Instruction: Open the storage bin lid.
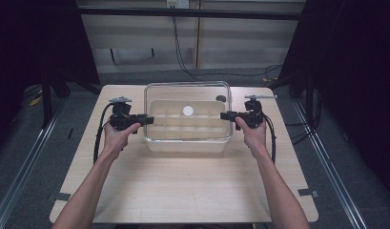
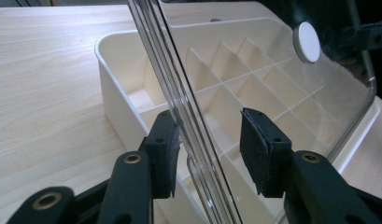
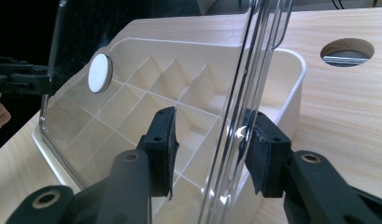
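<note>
A cream box split into several compartments sits at the middle of the table. A clear lid with a white round disc is raised and tilted over it. My left gripper straddles the lid's left edge, and my right gripper straddles its right edge. In the left gripper view the lid's edge runs between the jaws of my left gripper, against the left pad, with a gap to the other. In the right gripper view the lid lies by the right pad of my right gripper.
The light wooden table has a round hole behind the box on the right. Cables hang over the floor behind the table. Dark floor and metal rails flank both sides.
</note>
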Motion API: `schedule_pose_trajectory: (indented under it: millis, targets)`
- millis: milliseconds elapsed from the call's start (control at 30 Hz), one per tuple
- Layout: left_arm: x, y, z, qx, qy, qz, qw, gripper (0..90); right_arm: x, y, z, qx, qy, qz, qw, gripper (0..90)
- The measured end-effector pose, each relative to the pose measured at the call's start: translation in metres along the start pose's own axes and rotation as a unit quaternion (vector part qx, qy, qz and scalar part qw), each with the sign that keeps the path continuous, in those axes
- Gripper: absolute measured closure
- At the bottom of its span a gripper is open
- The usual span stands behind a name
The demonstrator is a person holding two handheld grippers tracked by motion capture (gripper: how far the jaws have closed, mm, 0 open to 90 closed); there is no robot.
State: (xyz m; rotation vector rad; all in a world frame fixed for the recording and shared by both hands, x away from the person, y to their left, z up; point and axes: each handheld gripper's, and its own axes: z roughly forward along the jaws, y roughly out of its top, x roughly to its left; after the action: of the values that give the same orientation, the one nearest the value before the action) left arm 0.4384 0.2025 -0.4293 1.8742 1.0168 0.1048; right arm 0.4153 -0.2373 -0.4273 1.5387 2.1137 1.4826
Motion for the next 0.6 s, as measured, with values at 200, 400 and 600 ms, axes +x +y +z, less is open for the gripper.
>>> schedule_pose_trajectory:
  millis: [200, 400, 600]
  targets:
    - [-0.001, 0.004, -0.007, -0.007, -0.004, 0.005, 1.0000, 61.3, 0.002, 0.003, -0.001, -0.003, 0.000, 0.004, 1.0000, 58.6]
    - [-0.002, 0.006, -0.011, -0.014, -0.003, 0.008, 0.9999, 64.2, 0.005, 0.006, -0.005, -0.005, 0.002, 0.002, 1.0000, 61.3]
    - [-0.004, 0.009, -0.015, -0.016, -0.001, 0.018, 0.9997, 67.9, 0.009, 0.013, -0.010, -0.009, -0.003, -0.005, 0.9999, 64.3]
